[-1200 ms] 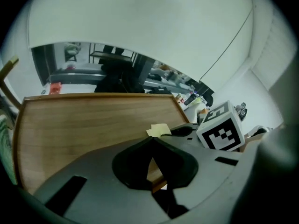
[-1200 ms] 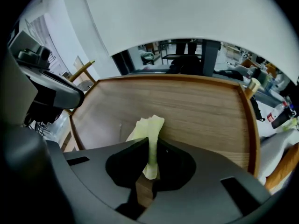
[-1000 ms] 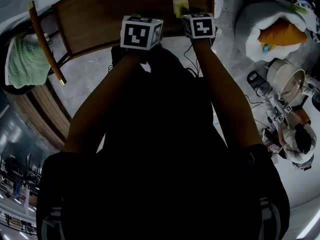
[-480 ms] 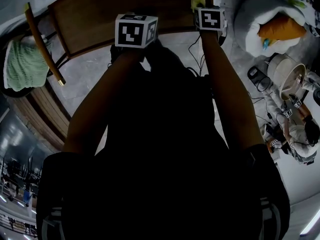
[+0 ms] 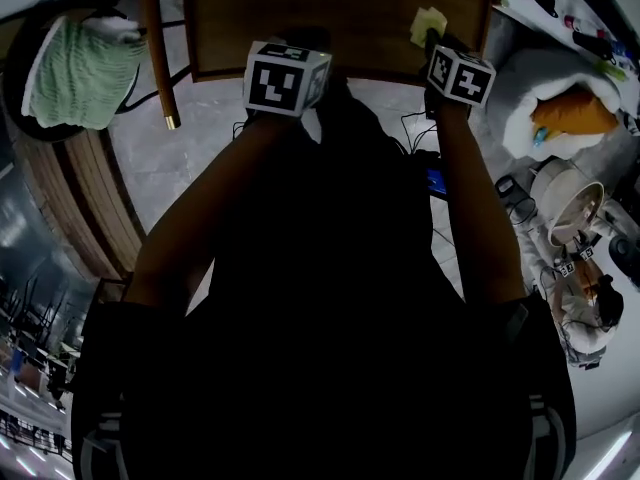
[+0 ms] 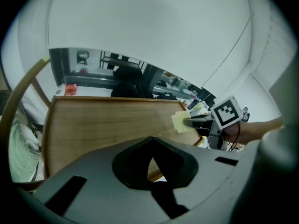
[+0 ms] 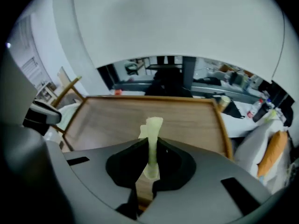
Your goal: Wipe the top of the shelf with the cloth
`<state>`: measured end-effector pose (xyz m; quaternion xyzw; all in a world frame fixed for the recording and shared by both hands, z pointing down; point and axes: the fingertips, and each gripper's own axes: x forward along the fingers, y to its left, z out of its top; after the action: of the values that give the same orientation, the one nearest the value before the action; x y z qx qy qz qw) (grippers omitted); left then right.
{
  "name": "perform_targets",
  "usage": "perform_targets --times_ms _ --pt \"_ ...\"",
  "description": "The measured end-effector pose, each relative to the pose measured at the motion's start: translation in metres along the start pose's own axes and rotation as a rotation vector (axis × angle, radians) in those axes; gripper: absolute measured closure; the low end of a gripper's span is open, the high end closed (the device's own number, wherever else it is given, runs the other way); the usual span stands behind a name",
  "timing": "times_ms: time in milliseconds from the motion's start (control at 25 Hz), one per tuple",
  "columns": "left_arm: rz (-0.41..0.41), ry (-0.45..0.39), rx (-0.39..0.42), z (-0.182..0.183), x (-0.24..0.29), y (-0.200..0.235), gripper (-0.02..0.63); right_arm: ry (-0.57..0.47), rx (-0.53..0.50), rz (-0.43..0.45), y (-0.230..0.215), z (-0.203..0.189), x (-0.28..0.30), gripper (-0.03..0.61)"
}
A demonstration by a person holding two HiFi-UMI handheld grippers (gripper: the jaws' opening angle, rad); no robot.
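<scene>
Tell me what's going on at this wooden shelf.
A person stands over the wooden shelf top with a gripper in each hand. The right gripper is shut on a pale yellow cloth, holding it down at the surface near the shelf's right end. The left gripper is shut with nothing in it, by the front edge.

Head view: dim and underexposed; the person's dark torso (image 5: pixel 330 318) reads as a near-black silhouette. Both gripper views: brighter, evenly lit, with black vignetting at the corners. Fisheye distortion bows the brown wooden shelf top (image 6: pixel 107 120). The pale yellow cloth (image 7: pixel 152 143), close to the lens, is soft.
</scene>
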<state>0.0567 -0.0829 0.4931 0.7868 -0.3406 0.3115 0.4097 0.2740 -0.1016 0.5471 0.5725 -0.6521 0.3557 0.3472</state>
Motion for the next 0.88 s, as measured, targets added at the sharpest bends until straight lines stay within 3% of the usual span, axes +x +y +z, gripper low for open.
perform_targets --times_ms 240,480,720,880 --pt "0.074 -0.030 -0.071 -0.011 -0.062 0.069 0.603 -0.024 -0.024 0.322 0.197 0.028 0.025 0.535" --pt "0.135 -0.063 -0.071 -0.017 -0.126 0.130 0.603 0.058 -0.026 0.537 0.342 0.014 0.056 0.535" --pt "0.209 -0.062 -0.089 -0.026 -0.169 0.171 0.603 0.151 -0.033 0.688 0.424 -0.017 0.073 0.535" --pt "0.223 -0.034 -0.094 -0.038 -0.171 0.182 0.603 0.184 -0.186 0.662 0.444 -0.032 0.086 0.535"
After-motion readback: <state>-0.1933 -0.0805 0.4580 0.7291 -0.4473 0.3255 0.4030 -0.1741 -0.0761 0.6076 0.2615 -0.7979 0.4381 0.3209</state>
